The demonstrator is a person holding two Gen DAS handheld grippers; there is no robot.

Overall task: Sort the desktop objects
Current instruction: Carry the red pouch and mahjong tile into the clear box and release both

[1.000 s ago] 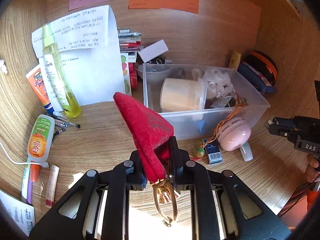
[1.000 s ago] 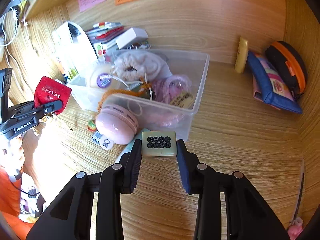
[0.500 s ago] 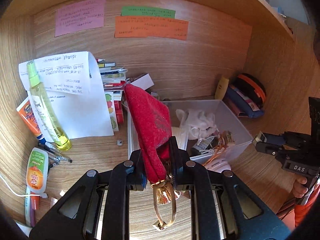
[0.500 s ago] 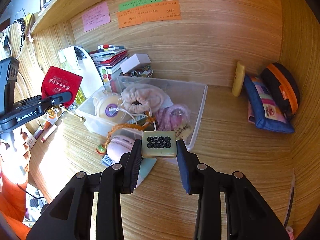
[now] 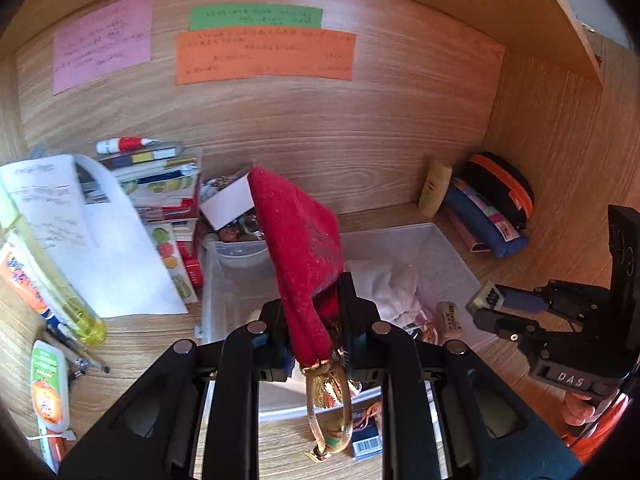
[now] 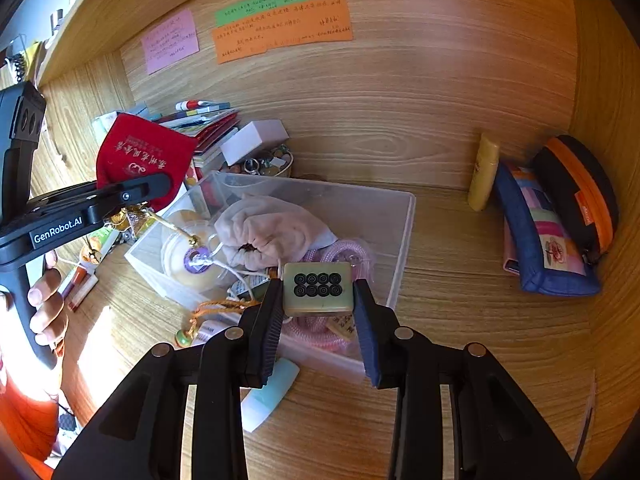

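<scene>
Hovering above the clear bin [image 6: 404, 216]: right gripper [image 6: 318, 300] clamps a mahjong tile [image 6: 318, 288], bin directly ahead and below. Left gripper [image 5: 310, 320] pinches a red pouch [image 5: 298, 248], long axis upright, also above the bin. Both equally near; release looks next.
</scene>
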